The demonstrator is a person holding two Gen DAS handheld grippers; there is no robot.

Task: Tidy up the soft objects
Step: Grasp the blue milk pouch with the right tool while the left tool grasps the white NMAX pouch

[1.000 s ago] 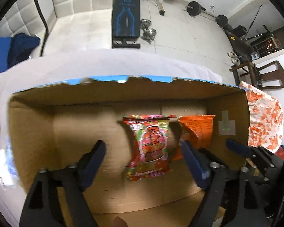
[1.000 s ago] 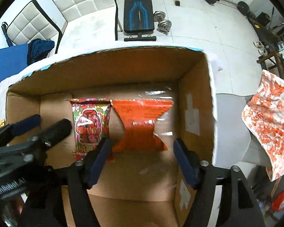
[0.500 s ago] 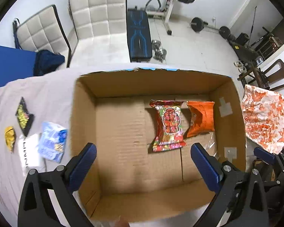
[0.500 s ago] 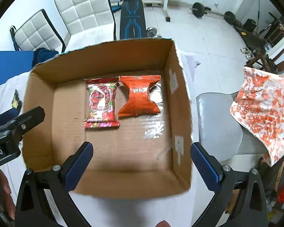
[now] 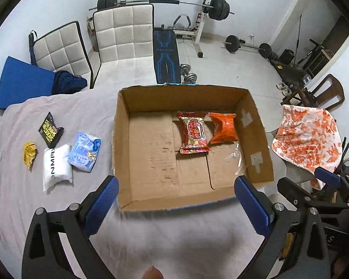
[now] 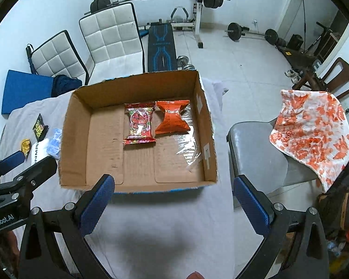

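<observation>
Left gripper [image 5: 175,203] and right gripper [image 6: 173,201]: both have fingers spread wide and hold nothing. Both hang above the near edge of the box [image 5: 125,153], clear of its walls.

The box sits open-topped on the cloth-covered worktop [image 5: 90,111]. Two packets lie flat on its floor at the far right: a red packet [image 5: 193,132] and an orange packet [image 5: 223,128], side by side, edges touching or nearly so, both close to the far wall. Judgement: they were set in a row from the right corner, which leaves the left half and the near strip of the floor free for further items. A loose piece of clear film [image 6: 189,148] lies near the right wall; it may snag a packet set there.

Four items are not yet boxed, grouped on the worktop left of the box: a blue packet [image 5: 85,151] nearest the box wall, a white packet [image 5: 56,165] touching it, a black packet [image 5: 50,129] just behind, and a yellow wrapper [image 5: 29,154] furthest left.

Judgement: the task is roughly one third complete. The left gripper is the better placed for the remaining group. Approach room there is open on all sides except the right, where the box wall stands just beside the blue packet. A chair [image 6: 256,148] draped with a patterned cloth [image 6: 311,127] stands right of the worktop, well apart from the work.
</observation>
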